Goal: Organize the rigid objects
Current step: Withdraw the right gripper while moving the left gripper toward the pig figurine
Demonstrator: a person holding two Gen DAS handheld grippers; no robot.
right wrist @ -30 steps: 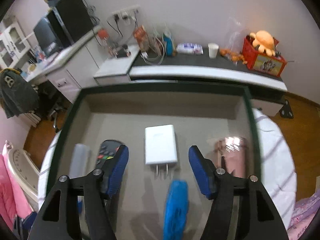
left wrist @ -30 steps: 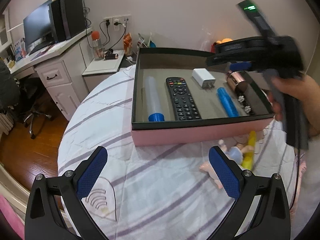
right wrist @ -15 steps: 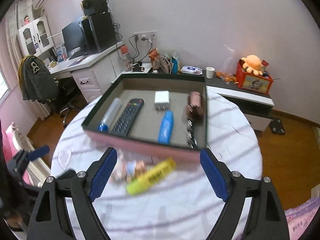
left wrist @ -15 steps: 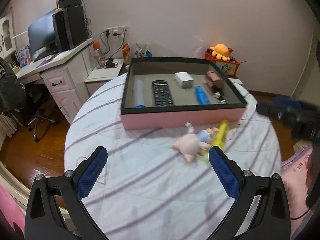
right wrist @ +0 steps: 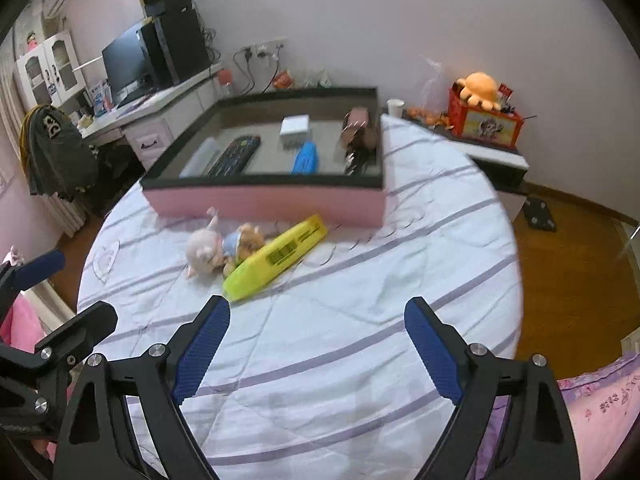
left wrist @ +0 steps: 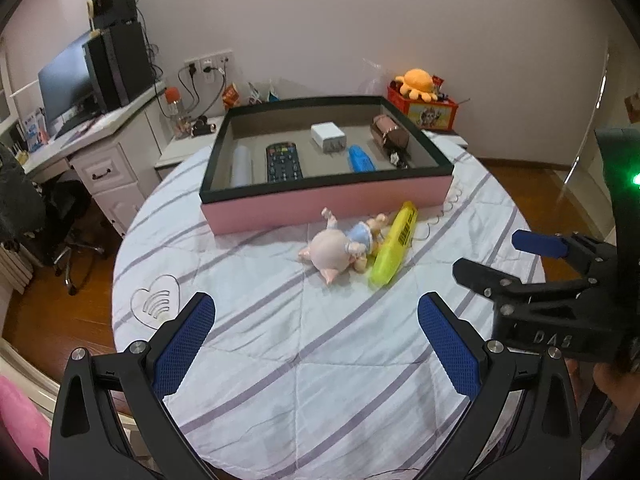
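Observation:
A pink box (left wrist: 332,200) (right wrist: 264,200) with a dark rim sits at the far side of the round table. It holds a clear tube (left wrist: 241,162), a black remote (left wrist: 283,157), a white charger (left wrist: 328,135), a blue comb (left wrist: 361,159) and a brown cylinder (left wrist: 390,136). In front of the box lie a pig doll (left wrist: 340,246) (right wrist: 218,250) and a yellow marker (left wrist: 394,250) (right wrist: 276,258), touching. My left gripper (left wrist: 316,344) and my right gripper (right wrist: 316,344) are both open and empty, near the table's front edge. The right gripper also shows at the right of the left wrist view (left wrist: 536,256).
The table wears a white cloth with purple stripes (left wrist: 304,352). A thin wire coil (left wrist: 444,210) lies by the box's right corner. A desk with monitor (left wrist: 80,100) stands left. A red box with an orange plush (right wrist: 482,116) sits on a shelf behind.
Both grippers have pulled back from the box toward the table's near edge. The right gripper has left the inside of the box and its jaws now stand wider.

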